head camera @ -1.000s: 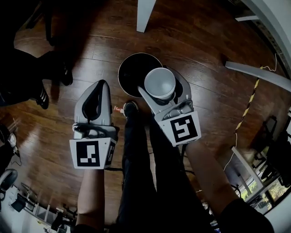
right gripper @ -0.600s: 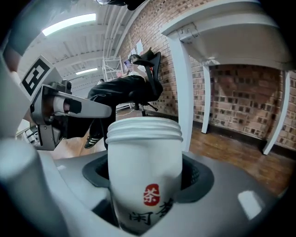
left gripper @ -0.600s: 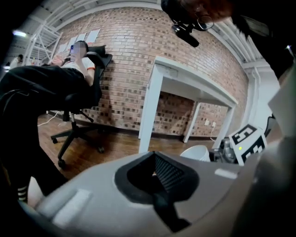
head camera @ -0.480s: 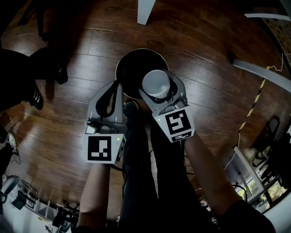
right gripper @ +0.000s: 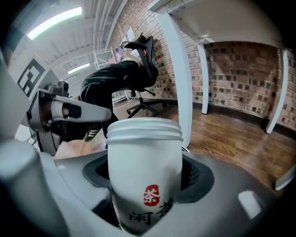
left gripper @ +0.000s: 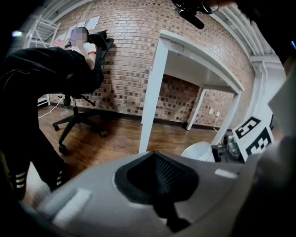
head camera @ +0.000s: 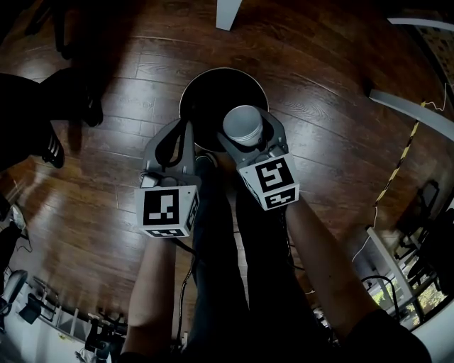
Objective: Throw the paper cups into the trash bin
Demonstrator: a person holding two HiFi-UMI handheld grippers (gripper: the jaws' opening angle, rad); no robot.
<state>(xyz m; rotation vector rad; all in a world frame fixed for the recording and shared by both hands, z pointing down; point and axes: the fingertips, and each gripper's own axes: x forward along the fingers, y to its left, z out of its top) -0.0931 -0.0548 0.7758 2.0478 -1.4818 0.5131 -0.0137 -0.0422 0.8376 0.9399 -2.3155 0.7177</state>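
A round black trash bin (head camera: 210,96) stands on the wooden floor just ahead of the person's feet. My right gripper (head camera: 245,126) is shut on a white paper cup (head camera: 242,123), held upright over the bin's near right part. In the right gripper view the cup (right gripper: 144,162), with red and black print, fills the space between the jaws of the right gripper (right gripper: 145,185). My left gripper (head camera: 183,133) hangs at the bin's near left rim, shut and empty. The left gripper view shows the cup (left gripper: 199,151) at the right.
A white table leg (head camera: 228,14) stands beyond the bin, also seen as a white desk leg (left gripper: 152,95). A person in black sits on an office chair (left gripper: 76,115) at the left, shoes (head camera: 55,150) on the floor. White frame bars (head camera: 411,108) lie right.
Both grippers have moved forward toward the bin and closer together. The cup has gone from the bin's near edge to over its opening.
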